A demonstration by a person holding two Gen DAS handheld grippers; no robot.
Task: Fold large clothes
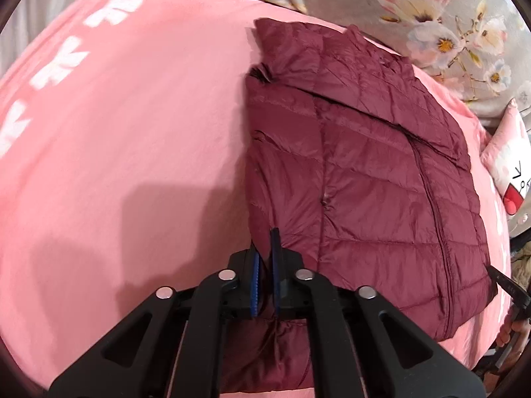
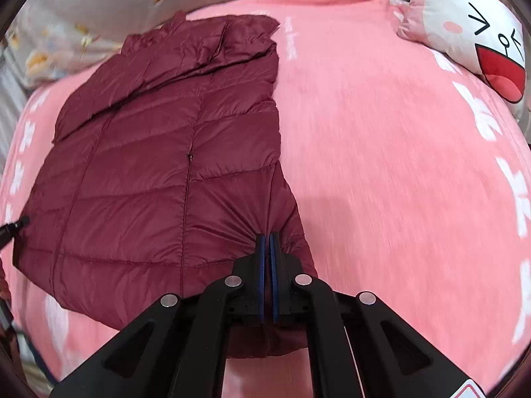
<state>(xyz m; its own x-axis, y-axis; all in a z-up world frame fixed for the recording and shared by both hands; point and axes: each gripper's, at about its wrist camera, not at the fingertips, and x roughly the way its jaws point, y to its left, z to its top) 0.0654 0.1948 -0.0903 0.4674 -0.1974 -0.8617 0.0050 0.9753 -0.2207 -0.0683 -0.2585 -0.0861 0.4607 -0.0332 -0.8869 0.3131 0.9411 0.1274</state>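
You are clamping the jacket hem with both claws, left claw and right claw; its long axis is running away toward the collar.

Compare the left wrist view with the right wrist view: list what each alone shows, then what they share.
Left wrist only: sharp floral bedding and the left gripper pinching the jacket's hem. Right wrist only: most of the cartoon-face pillow and the right gripper shut on the opposite hem corner. Both: the maroon quilted jacket, sleeves folded in, on the pink blanket.
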